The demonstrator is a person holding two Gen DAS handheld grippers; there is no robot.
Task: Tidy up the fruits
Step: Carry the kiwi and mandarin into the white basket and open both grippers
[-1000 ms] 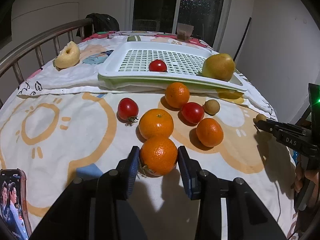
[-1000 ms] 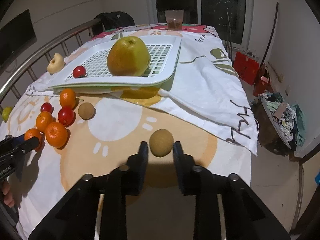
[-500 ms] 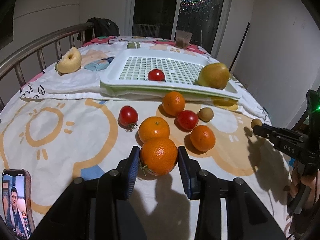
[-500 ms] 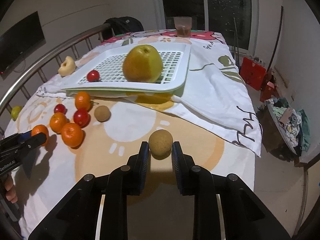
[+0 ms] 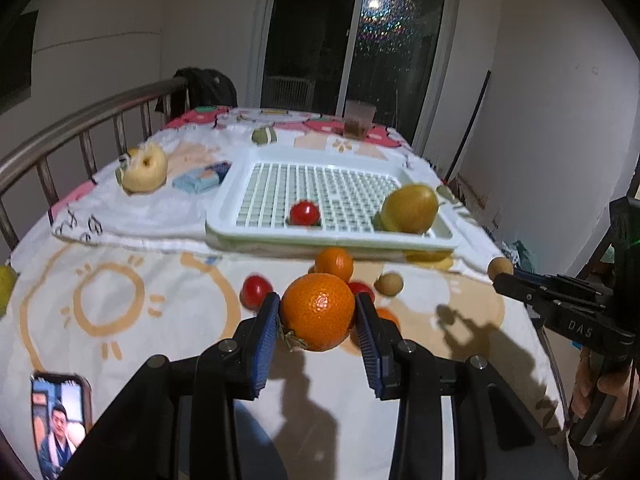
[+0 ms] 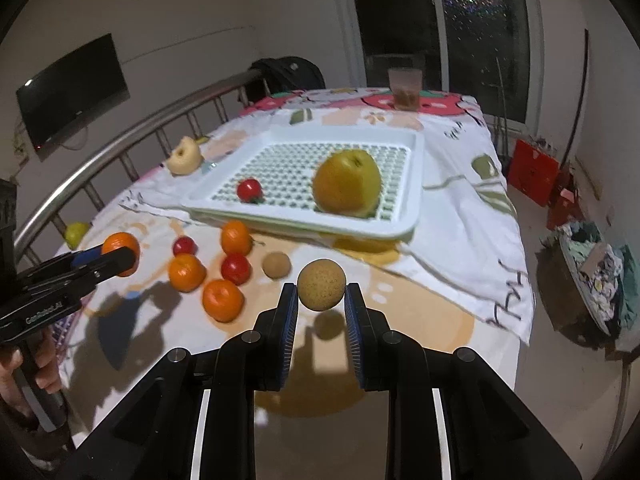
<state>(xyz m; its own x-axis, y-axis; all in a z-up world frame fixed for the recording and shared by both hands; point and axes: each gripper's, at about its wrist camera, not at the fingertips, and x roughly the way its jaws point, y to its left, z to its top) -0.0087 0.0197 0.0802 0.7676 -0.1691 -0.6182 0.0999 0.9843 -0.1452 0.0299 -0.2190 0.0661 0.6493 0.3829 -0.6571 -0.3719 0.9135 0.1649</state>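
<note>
The left claw [image 5: 318, 318] pinches a large orange [image 5: 318, 311] between its blue pads and holds it clear of the cloth-covered surface [image 5: 120, 320], with its shadow below. The right claw [image 6: 321, 302] is pressed together on a small tan round fruit [image 6: 321, 285], also held above the cloth. At twelve o'clock from both claws lies the white slotted tray [image 6: 416, 184], carrying a yellow pear [image 6: 346, 188] and one red tomato [image 6: 249, 190]. In the right wrist view, loose oranges, tomatoes and another tan fruit [image 6: 276, 265] cluster at ten o'clock from the held fruit. A phone [image 5: 60, 424] lies at seven o'clock in the left wrist view.
</note>
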